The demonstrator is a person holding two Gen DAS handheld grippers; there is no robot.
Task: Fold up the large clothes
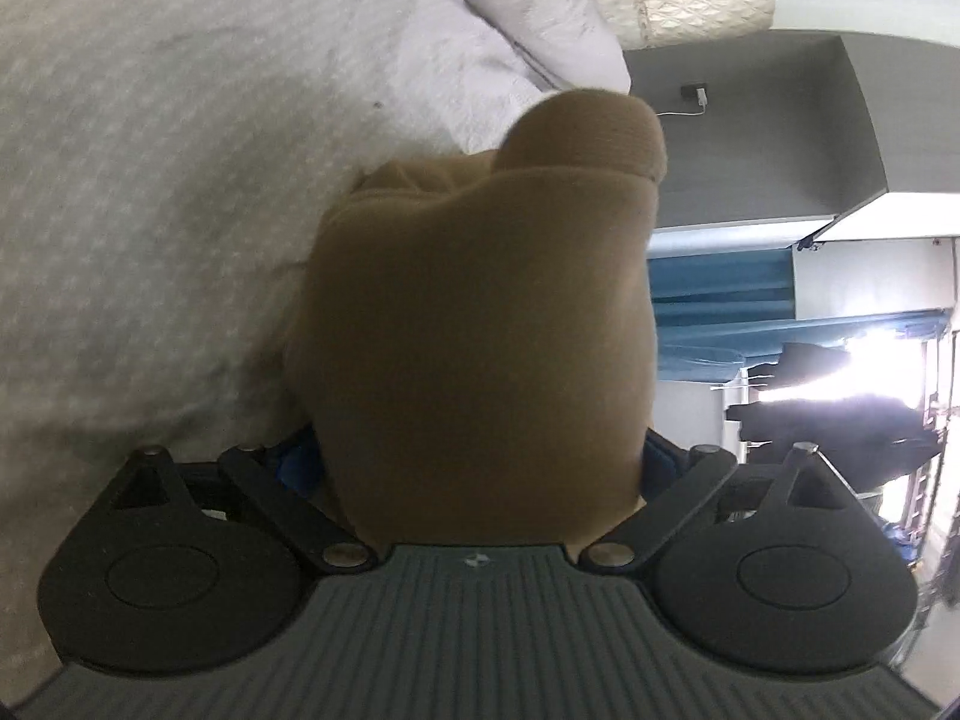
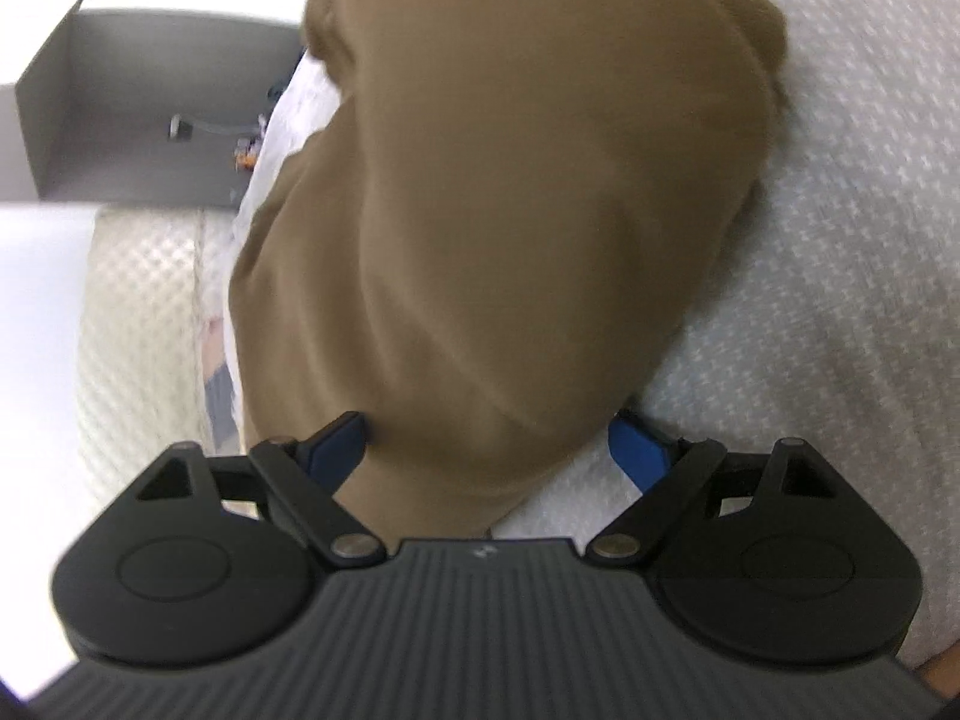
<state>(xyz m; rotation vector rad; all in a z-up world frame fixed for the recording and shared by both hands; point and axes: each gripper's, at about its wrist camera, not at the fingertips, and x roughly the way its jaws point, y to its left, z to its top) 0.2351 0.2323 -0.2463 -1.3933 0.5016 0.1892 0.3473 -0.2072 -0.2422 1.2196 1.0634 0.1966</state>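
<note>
- Left wrist view: the whole scene appears rolled on its side, with the white textured bedspread (image 1: 180, 180) filling the left of the picture and the room's grey wall (image 1: 750, 138) standing on the right.
- The brown garment (image 1: 480, 330) bulges up in a thick mound directly ahead of the left gripper (image 1: 480, 462), lying on the bedspread, with a rounded fold at its far end.
- The left gripper's jaws stand spread wide; the cloth fills the gap and hides most of both blue pads (image 1: 297, 456), so I cannot tell whether they press on it.
- A white pillow (image 1: 540, 6) lies at the top of the bed, beyond the garment; blue curtains (image 1: 720, 300) hang on the right.
- Right wrist view: the same brown garment (image 2: 510, 210) spreads from the right gripper (image 2: 498, 450) up to the top of the picture, resting on the bedspread (image 2: 840, 240), blurred.
- The right gripper is released: its 2 blue pads (image 2: 639, 456) are wide apart, the left one touching the cloth's edge and the right one clear of it, over bare bedspread.
- On the left, the mattress side (image 2: 138, 330) drops away beside the garment.
</note>
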